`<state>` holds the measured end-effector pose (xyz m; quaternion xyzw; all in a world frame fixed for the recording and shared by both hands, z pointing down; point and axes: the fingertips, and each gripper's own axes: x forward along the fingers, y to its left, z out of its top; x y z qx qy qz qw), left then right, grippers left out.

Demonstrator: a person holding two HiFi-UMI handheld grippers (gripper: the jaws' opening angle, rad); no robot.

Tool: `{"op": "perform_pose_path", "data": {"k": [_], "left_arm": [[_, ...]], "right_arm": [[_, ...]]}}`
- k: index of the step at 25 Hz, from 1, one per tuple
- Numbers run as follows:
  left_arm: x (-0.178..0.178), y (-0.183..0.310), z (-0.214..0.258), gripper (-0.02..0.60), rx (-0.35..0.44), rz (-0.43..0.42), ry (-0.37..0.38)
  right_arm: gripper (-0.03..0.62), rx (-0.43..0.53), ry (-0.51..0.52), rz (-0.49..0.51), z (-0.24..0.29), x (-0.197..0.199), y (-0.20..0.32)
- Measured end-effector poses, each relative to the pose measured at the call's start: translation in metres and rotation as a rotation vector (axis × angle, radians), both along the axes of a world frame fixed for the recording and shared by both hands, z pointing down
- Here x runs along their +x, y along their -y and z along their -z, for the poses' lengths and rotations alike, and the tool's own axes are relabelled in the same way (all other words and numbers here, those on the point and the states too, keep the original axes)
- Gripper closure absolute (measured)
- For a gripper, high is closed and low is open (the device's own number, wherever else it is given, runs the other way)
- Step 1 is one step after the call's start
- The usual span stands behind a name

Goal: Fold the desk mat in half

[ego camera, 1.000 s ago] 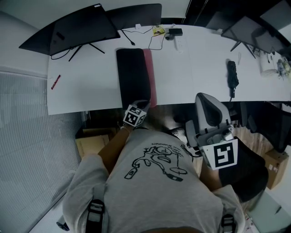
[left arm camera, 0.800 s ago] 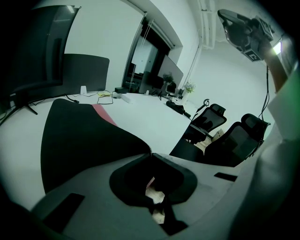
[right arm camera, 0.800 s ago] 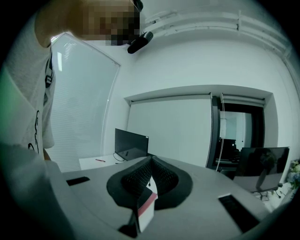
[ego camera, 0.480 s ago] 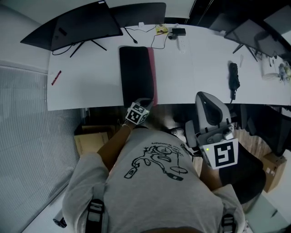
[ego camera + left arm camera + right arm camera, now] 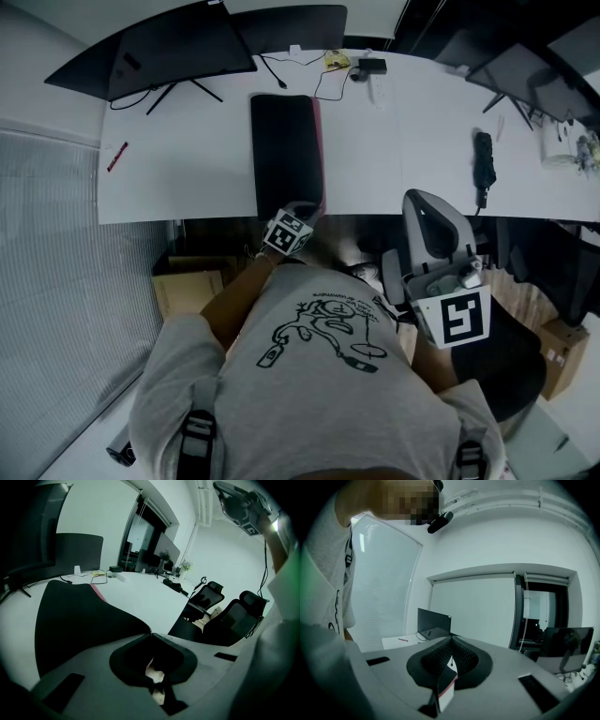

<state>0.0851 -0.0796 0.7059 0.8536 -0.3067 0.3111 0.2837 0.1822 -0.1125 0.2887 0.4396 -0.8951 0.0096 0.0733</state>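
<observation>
Desk mat [image 5: 284, 150] lies folded over on the white desk [image 5: 187, 178].
Black side up, with a pink strip along its right edge; it reaches the desk's front edge. My left gripper [image 5: 150, 633] has its jaws pressed together at the mat's corner by the desk's front edge. My right gripper [image 5: 451, 638] has its jaws together, empty, off the desk.
</observation>
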Motion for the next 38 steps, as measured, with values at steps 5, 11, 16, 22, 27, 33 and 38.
{"op": "perform_pose_path", "data": {"k": [5, 11, 16, 22, 27, 33, 38], "left_arm": [[0.006, -0.001, -0.001, 0.552, 0.000, -0.009, 0.000], [0.011, -0.001, -0.004, 0.551, -0.004, -0.013, -0.001], [0.014, -0.001, -0.002, 0.551, -0.003, -0.008, -0.010], [0.014, -0.001, -0.001, 0.549, -0.001, 0.007, -0.004], [0.018, -0.001, 0.014, 0.548, 0.034, 0.029, -0.044], [0.008, 0.010, 0.057, 0.549, 0.102, 0.100, -0.119], [-0.017, 0.024, 0.102, 0.554, 0.176, 0.175, -0.172]], "right_arm": [[0.586, -0.002, -0.002, 0.003, -0.001, 0.001, -0.002], [0.586, -0.002, -0.002, 0.005, -0.001, 0.000, -0.001], [0.586, 0.002, -0.001, 0.012, 0.000, -0.002, -0.003], [0.586, 0.004, -0.002, 0.014, 0.001, -0.005, -0.006], [0.586, 0.005, -0.005, 0.020, 0.000, -0.012, -0.008], [0.586, 0.007, -0.008, 0.030, 0.000, -0.023, -0.009], [0.586, 0.007, -0.011, 0.041, 0.000, -0.037, -0.007]]}}
